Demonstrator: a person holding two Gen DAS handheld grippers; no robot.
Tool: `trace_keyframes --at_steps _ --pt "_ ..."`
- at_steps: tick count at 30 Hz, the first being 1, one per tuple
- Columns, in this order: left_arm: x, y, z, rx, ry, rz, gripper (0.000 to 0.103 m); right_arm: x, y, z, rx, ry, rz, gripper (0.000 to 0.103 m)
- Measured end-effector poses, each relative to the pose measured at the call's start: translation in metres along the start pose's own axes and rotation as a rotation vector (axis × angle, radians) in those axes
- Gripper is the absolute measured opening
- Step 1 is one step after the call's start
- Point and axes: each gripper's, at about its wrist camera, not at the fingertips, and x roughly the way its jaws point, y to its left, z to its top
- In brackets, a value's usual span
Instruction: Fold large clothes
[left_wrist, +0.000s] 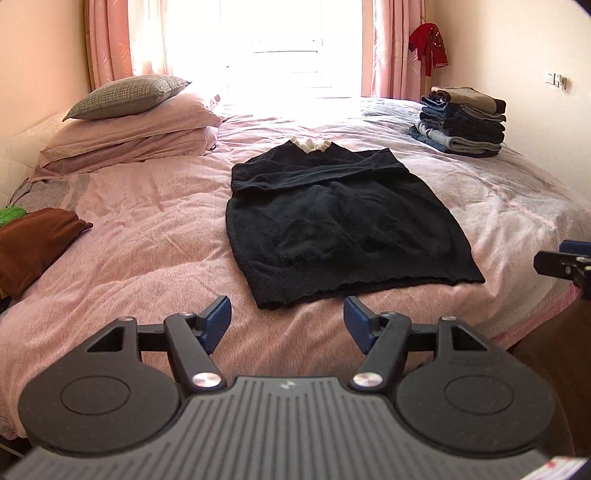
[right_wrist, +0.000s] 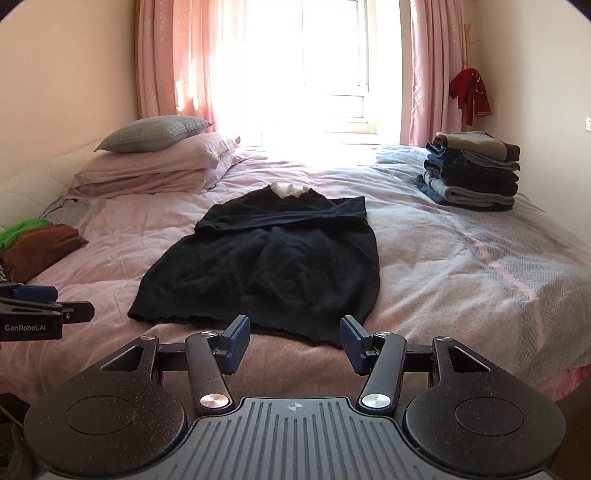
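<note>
A black sweater (left_wrist: 340, 225) (right_wrist: 269, 266) with a white ruffled collar (left_wrist: 310, 144) lies flat on the pink bed, sleeves folded across its chest, hem toward me. My left gripper (left_wrist: 287, 321) hovers open just short of the hem, nothing between its blue pads. My right gripper (right_wrist: 294, 343) is open too, over the hem's right part, empty. Each gripper shows at the edge of the other's view: the right gripper (left_wrist: 565, 266) at the right edge of the left wrist view, the left gripper (right_wrist: 40, 306) at the left edge of the right wrist view.
A stack of folded dark clothes (left_wrist: 463, 120) (right_wrist: 472, 171) sits at the far right of the bed. Pillows (left_wrist: 136, 125) (right_wrist: 155, 162) pile up at the far left. A brown cushion (left_wrist: 33, 243) and something green (right_wrist: 26, 227) lie at the left edge. A red garment (left_wrist: 428, 46) hangs on the wall.
</note>
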Motion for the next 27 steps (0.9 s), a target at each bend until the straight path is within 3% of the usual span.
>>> trace_keyframes --at_steps 27 --pt "0.063 -0.031 0.014 0.047 0.129 0.007 0.067 0.054 -0.035 -0.004 0.035 0.135 -0.006 0.051"
